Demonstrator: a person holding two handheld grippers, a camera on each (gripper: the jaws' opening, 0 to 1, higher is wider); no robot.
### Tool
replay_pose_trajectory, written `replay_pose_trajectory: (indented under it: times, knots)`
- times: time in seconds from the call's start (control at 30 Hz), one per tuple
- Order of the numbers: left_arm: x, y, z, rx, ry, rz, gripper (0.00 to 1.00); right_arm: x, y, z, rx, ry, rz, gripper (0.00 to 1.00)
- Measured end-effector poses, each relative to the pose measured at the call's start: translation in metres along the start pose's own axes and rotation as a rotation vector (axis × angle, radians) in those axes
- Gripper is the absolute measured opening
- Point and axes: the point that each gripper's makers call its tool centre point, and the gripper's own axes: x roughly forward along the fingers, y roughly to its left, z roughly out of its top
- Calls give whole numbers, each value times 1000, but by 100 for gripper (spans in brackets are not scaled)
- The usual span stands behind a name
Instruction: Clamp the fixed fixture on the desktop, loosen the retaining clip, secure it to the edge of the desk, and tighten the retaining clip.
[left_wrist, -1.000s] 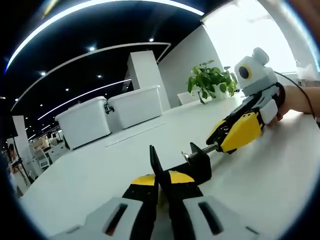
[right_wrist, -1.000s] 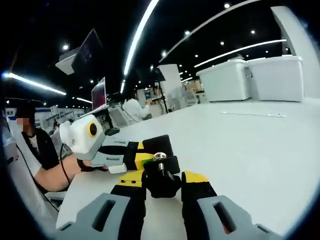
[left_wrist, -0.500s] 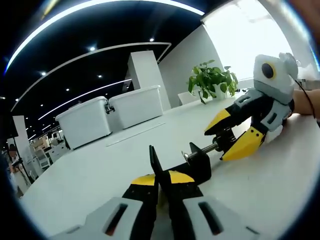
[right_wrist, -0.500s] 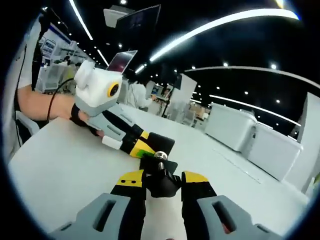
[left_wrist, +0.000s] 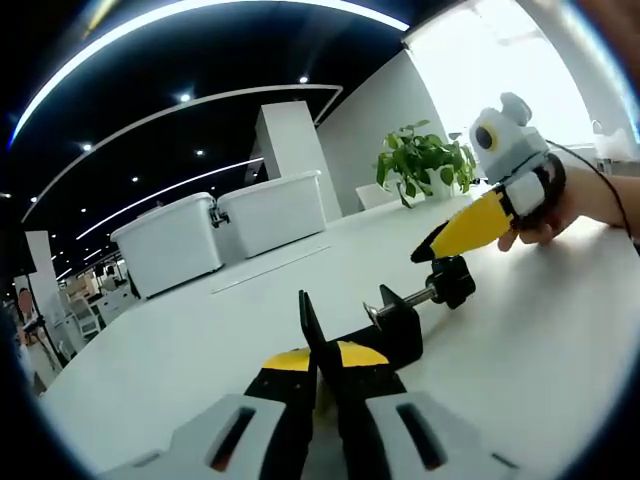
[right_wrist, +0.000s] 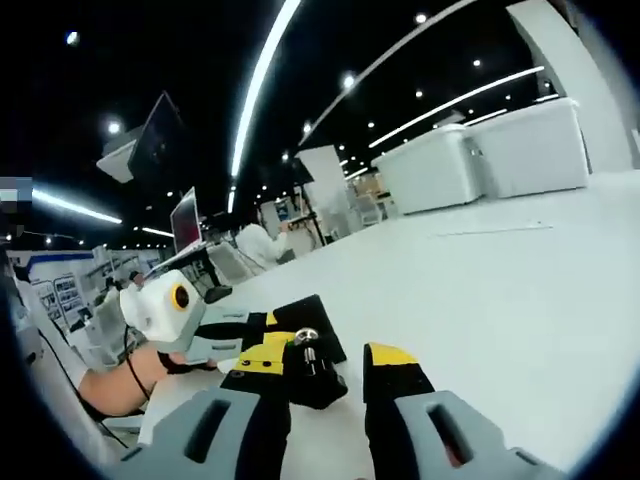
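Left gripper view: left gripper (left_wrist: 322, 372) pressed tight on black clamp fixture (left_wrist: 385, 335) lying on white bench (left_wrist: 560, 340); threaded screw (left_wrist: 405, 299) sticks out to black knob (left_wrist: 452, 281). Right gripper (left_wrist: 450, 232) just above knob, can't tell if touching. Potted plant (left_wrist: 422, 160), white bins (left_wrist: 215, 232) behind.

Right gripper view: jaws spread, knob (right_wrist: 306, 340) between them, near left jaw. Monitors (right_wrist: 190, 215), seated person (right_wrist: 262, 242) way back.

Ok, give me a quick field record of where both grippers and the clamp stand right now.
fixture: black clamp lying on the white desk
left gripper: shut on the clamp body
screw knob: at the end of the threaded rod, not gripped
right gripper: just above the knob in the left gripper view, jaws open in its own view
background: white bins, potted plant
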Motion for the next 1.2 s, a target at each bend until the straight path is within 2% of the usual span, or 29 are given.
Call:
replay_pose_trajectory:
  times: [0.03,0.2,0.23,0.3,0.37,0.47,0.63,0.73,0.9,1.0,1.07,1.1,1.2]
  knots:
    - [0,0,0,1,0,0,7,2,4,3,7,-14,13,27]
    - [0,0,0,-1,0,0,7,8,11,-12,-30,56,22,24]
    - [-1,0,0,0,0,0,7,8,10,-11,-63,48,5,24]
    - [0,0,0,-2,0,1,7,7,7,-10,-25,42,16,23]
    - [0,0,0,0,0,1,7,7,10,-11,-38,30,21,23]
    - [0,0,0,0,0,1,7,7,13,-6,-163,-9,30,21]
    - [-1,0,0,-1,0,1,7,6,21,-3,-506,-59,-2,21]
    - [-1,0,0,0,0,1,7,6,22,-4,-558,-62,-19,21]
    - [-1,0,0,2,0,2,7,7,24,-3,-702,-68,-45,22]
    - [-1,0,0,1,1,2,7,8,23,-4,-704,-64,-48,24]
    - [-1,0,0,1,1,1,7,8,18,-6,-585,-51,-55,29]
    - [-1,0,0,1,1,1,7,7,18,-4,-485,-53,-46,32]
    - [-1,0,1,3,1,2,7,3,19,8,-293,-87,1,34]
